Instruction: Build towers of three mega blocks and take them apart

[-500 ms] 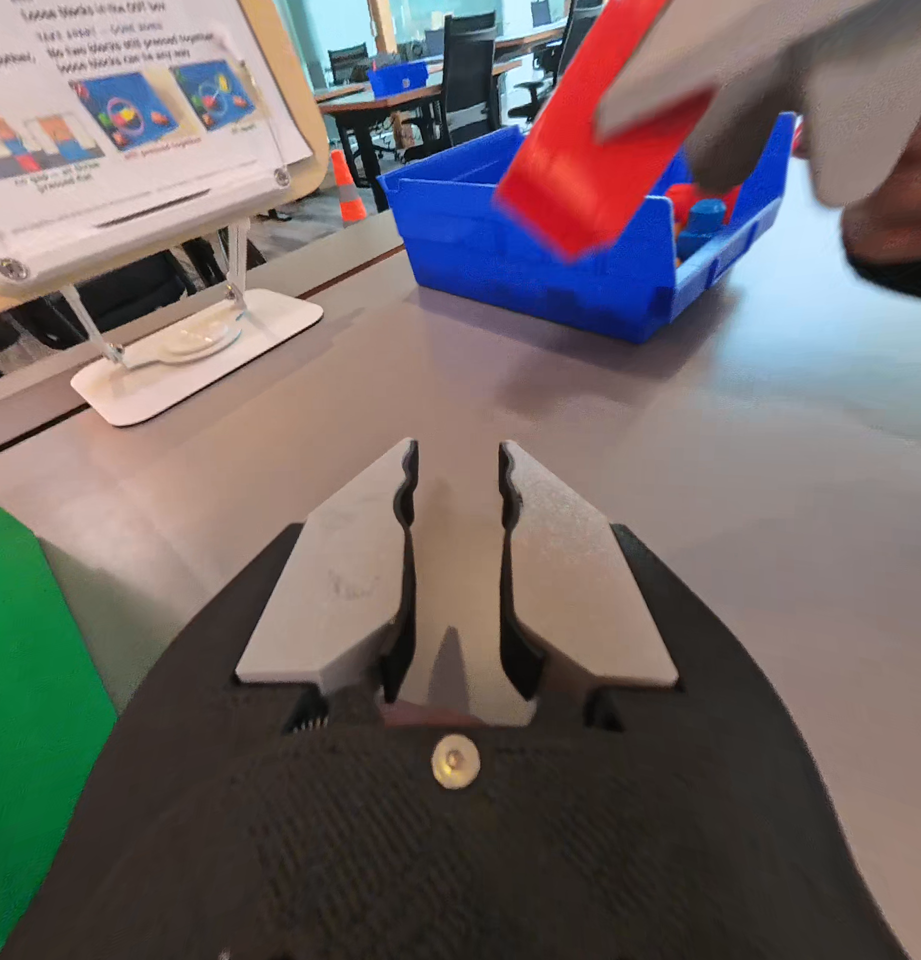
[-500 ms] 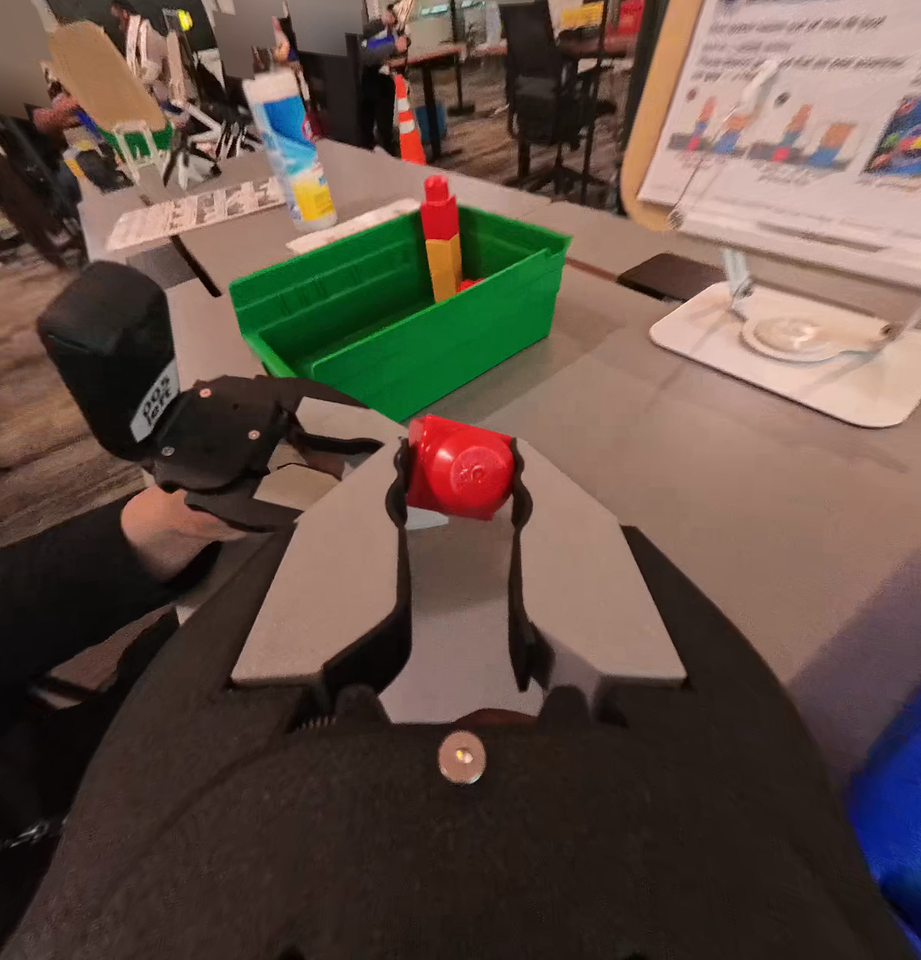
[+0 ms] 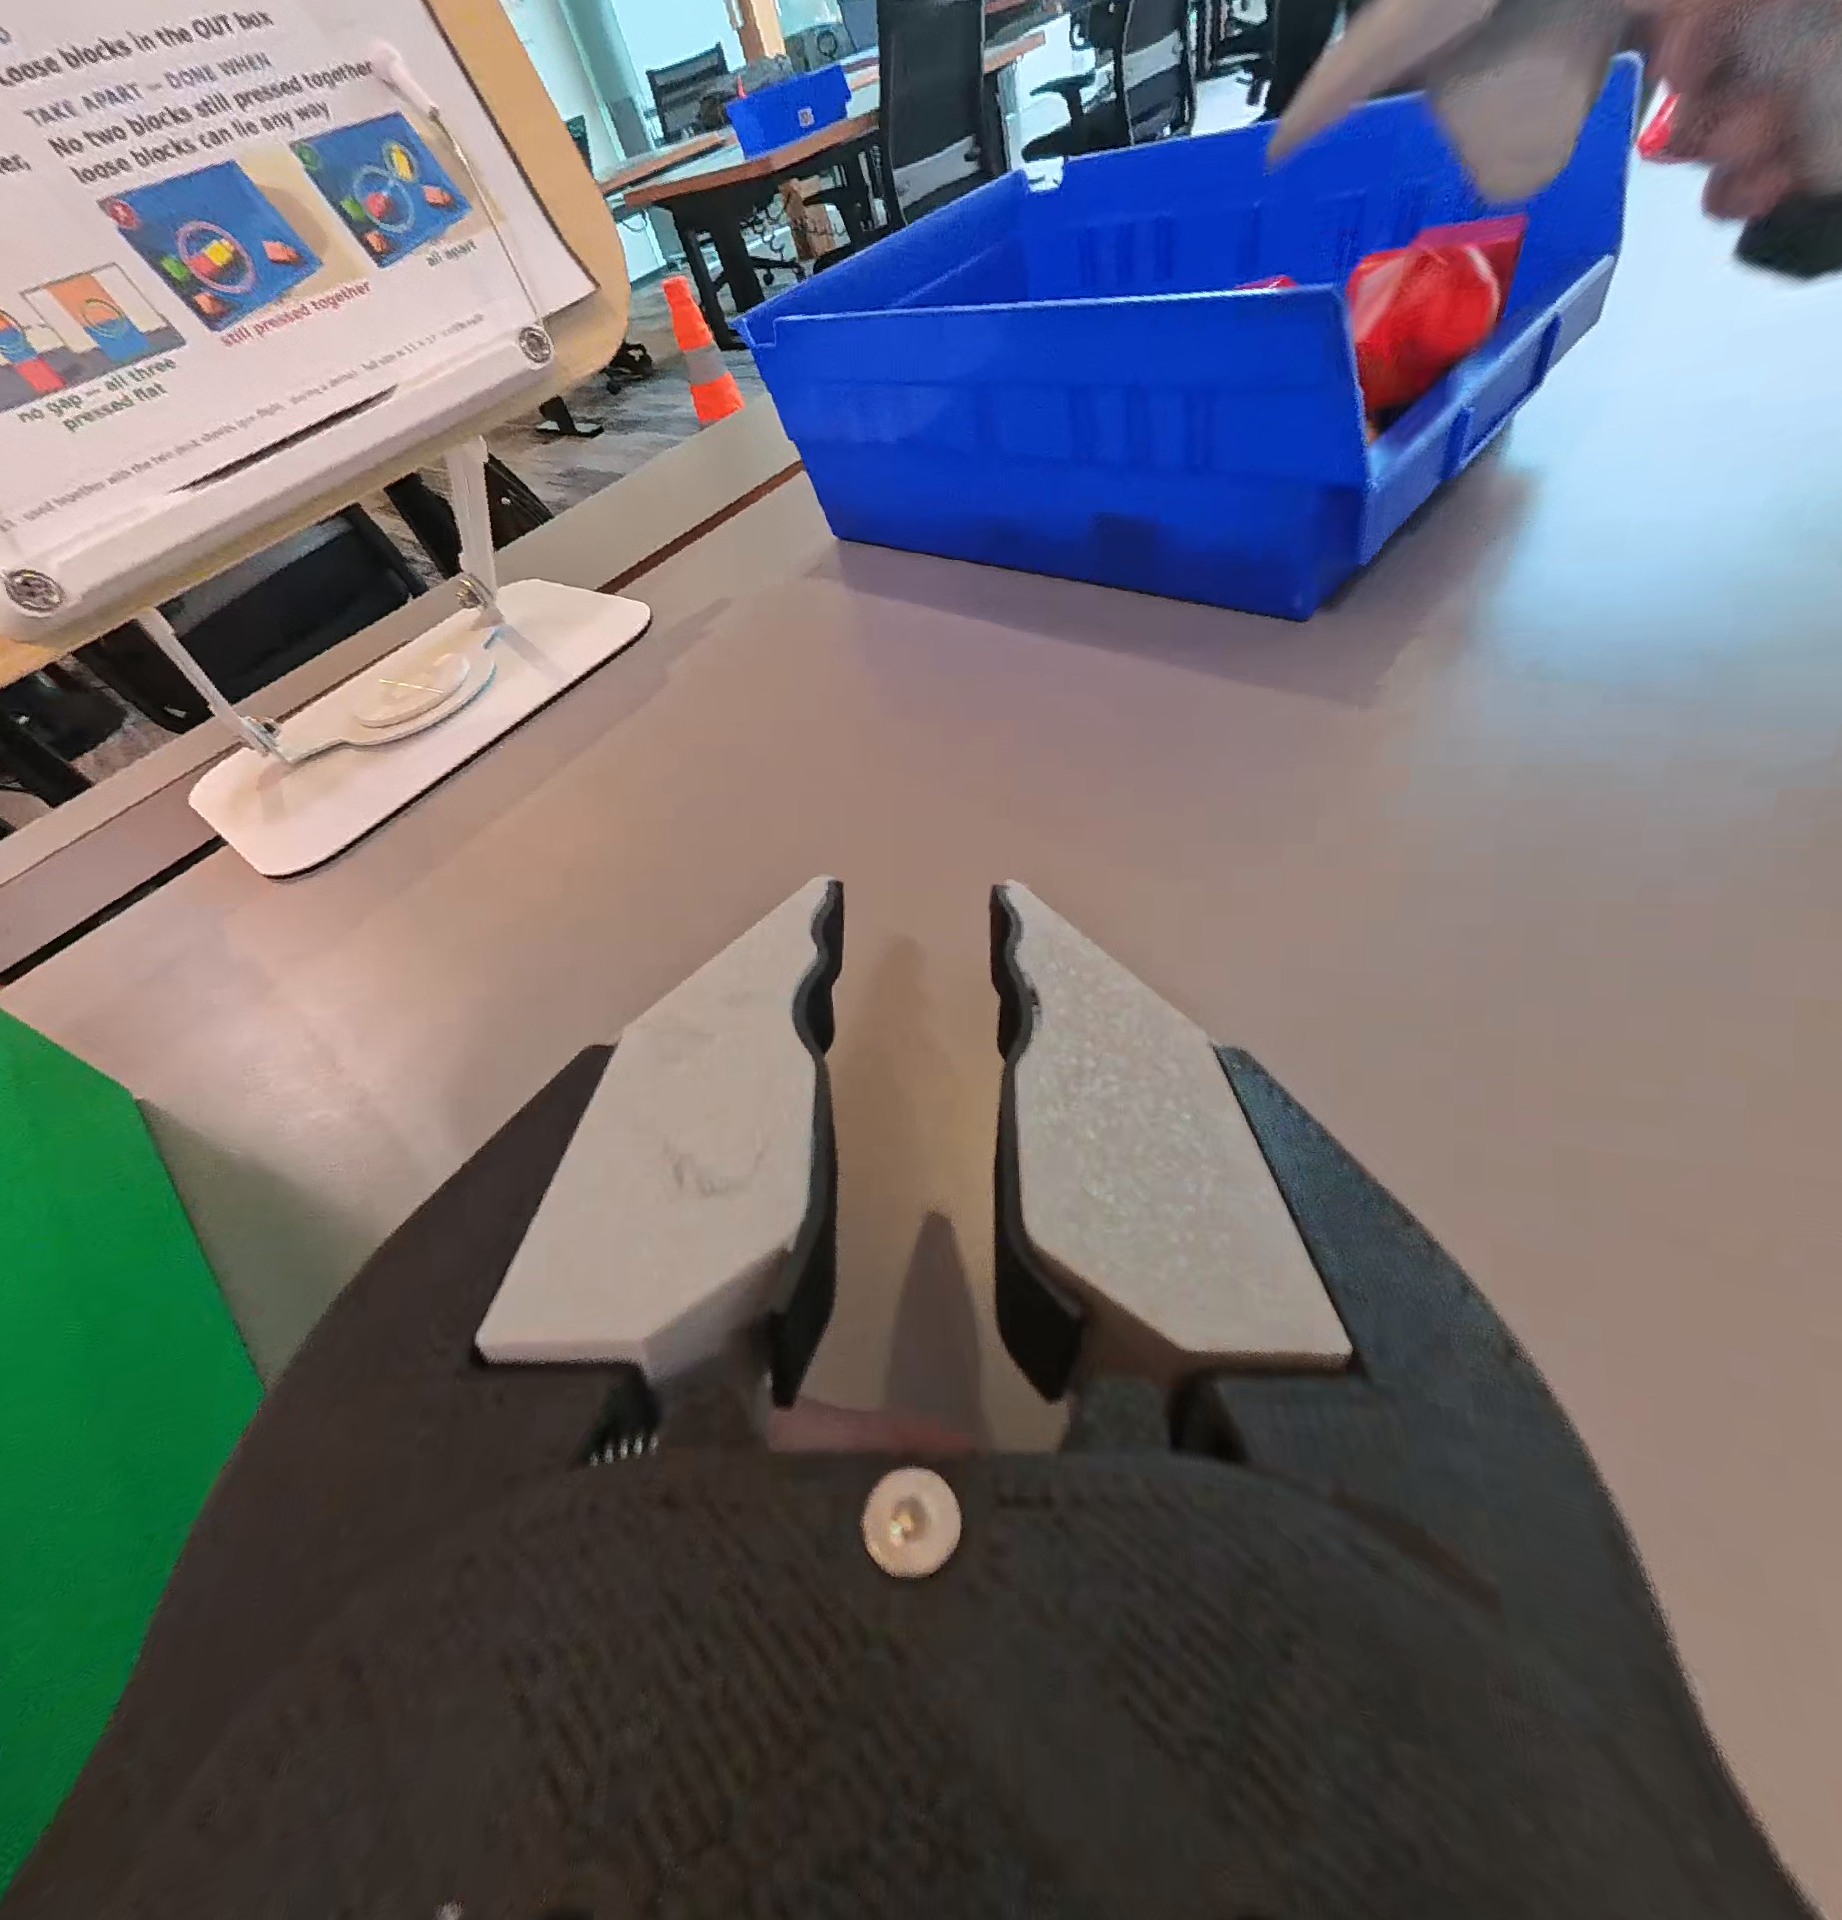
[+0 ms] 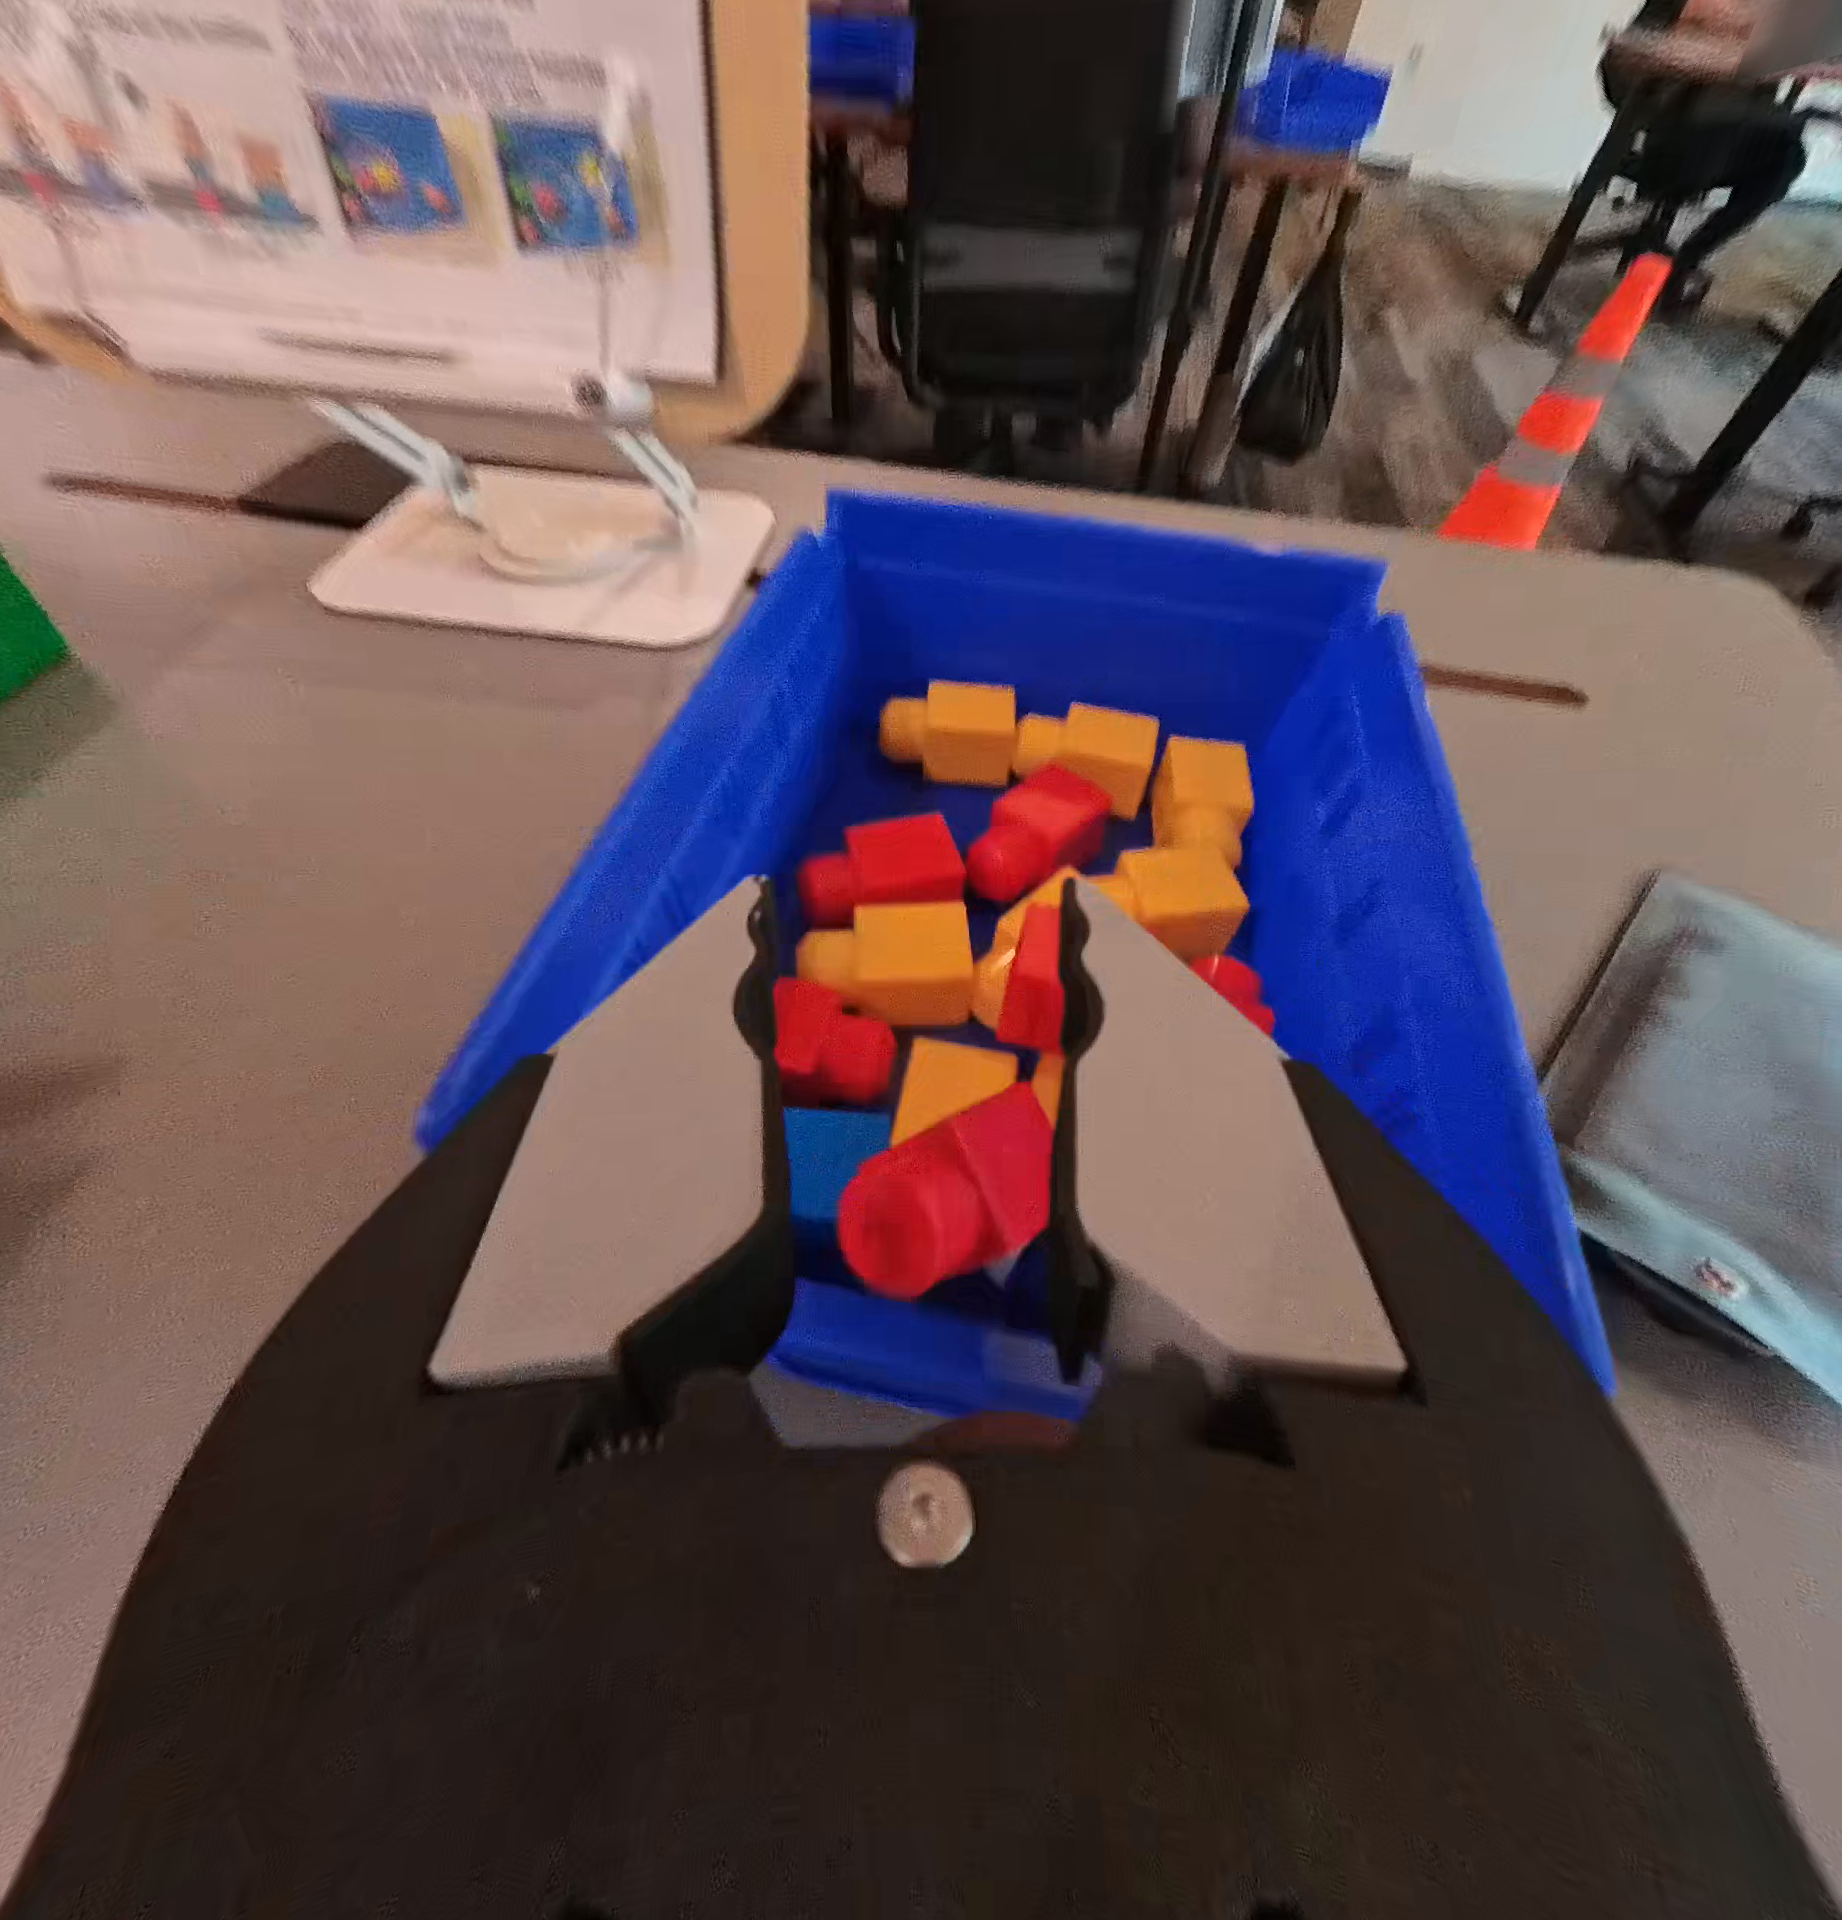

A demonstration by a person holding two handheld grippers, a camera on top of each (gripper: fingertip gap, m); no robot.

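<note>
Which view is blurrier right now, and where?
Right wrist view: motion blur nearly throughout, with the sign stand, the cone and the edges of the blue bin smeared; the blocks are soft but can be told apart. Left wrist view: mostly sharp, its own tongs crisp; only the right tongs at top right are streaked.

**Grey table and its load**

Grey table (image 3: 1156, 790), smooth and matte. On it: blue bin (image 3: 1083, 436) holding loose blocks, white stand base (image 3: 418, 717) to its left, green bin (image 3: 55, 1351) nearby, grey cloth (image 4: 1727, 1122) beside the blue bin.
</note>
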